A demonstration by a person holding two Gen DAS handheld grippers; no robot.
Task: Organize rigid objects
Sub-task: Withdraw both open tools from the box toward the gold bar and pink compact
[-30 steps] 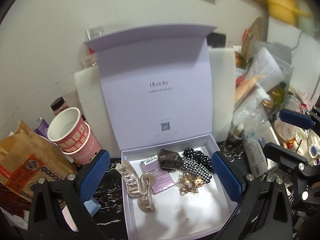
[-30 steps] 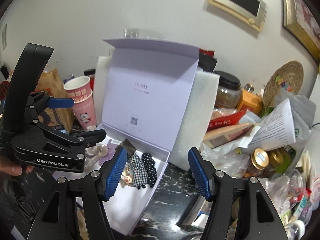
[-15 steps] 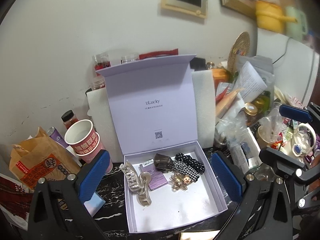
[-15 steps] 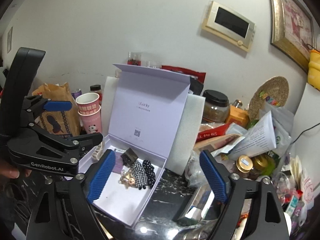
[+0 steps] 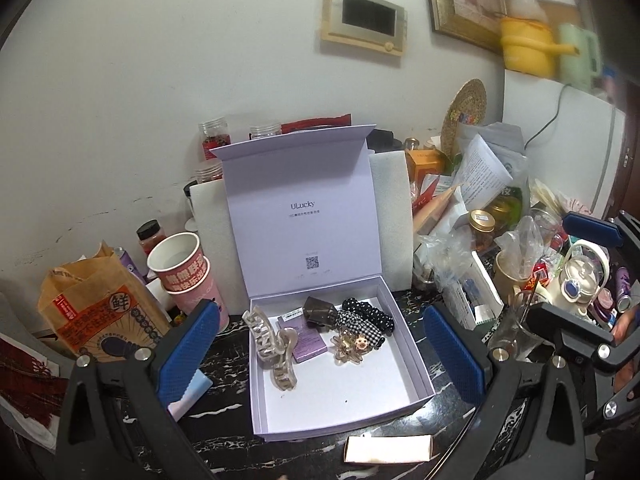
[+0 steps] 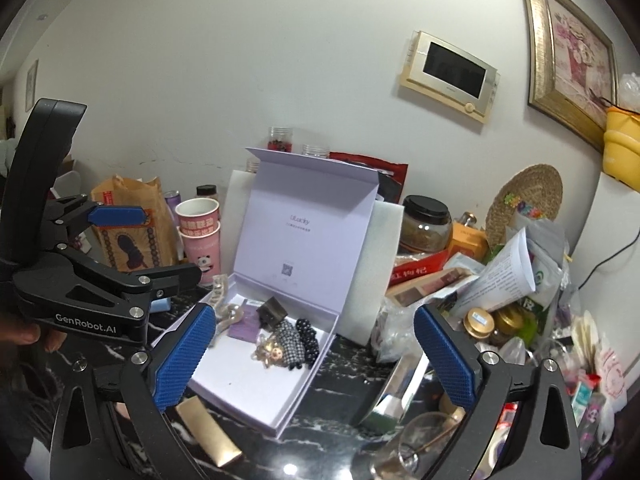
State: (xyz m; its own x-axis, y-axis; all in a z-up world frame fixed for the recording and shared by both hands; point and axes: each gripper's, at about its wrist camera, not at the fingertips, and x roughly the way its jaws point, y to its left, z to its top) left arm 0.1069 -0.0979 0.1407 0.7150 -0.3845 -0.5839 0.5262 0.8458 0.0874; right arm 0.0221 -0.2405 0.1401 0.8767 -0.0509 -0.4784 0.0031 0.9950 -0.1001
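A lavender gift box (image 5: pixel 404 344) sits open on the black marbled countertop (image 5: pixel 224 364), its lid (image 5: pixel 304 208) standing upright at the far side against a white foam slab (image 5: pixel 394 216). Inside, crowded toward the far end of the tray, lie the hair accessories: a translucent beige claw clip (image 5: pixel 272 346) at the left, partly over the tray's left wall, a small purple card box (image 5: pixel 308 342) just right of it, a smoky brown clip (image 5: pixel 320 312) at the far middle, a black-and-white gingham bow (image 5: pixel 360 326) touching a black polka-dot scrunchie (image 5: pixel 372 312) at the right, and a clear flower clip (image 5: pixel 350 346) just in front of the bow. The near half of the tray is bare white. The left gripper (image 5: pixel 320 360) hovers above the near part of the box with its blue pads spread wide and nothing between them. The right gripper (image 6: pixel 316 356) hangs to the right of the box, its jaws opening wide, gripping nothing. A gold rectangular barrette (image 6: pixel 210 432) lies on the countertop just in front of the box's near edge. Left of the box stand two stacked paper cups (image 5: pixel 182 268) and a brown paper bag (image 5: pixel 100 312); to the right is a heap of jars, papers and packets (image 5: pixel 480 216).
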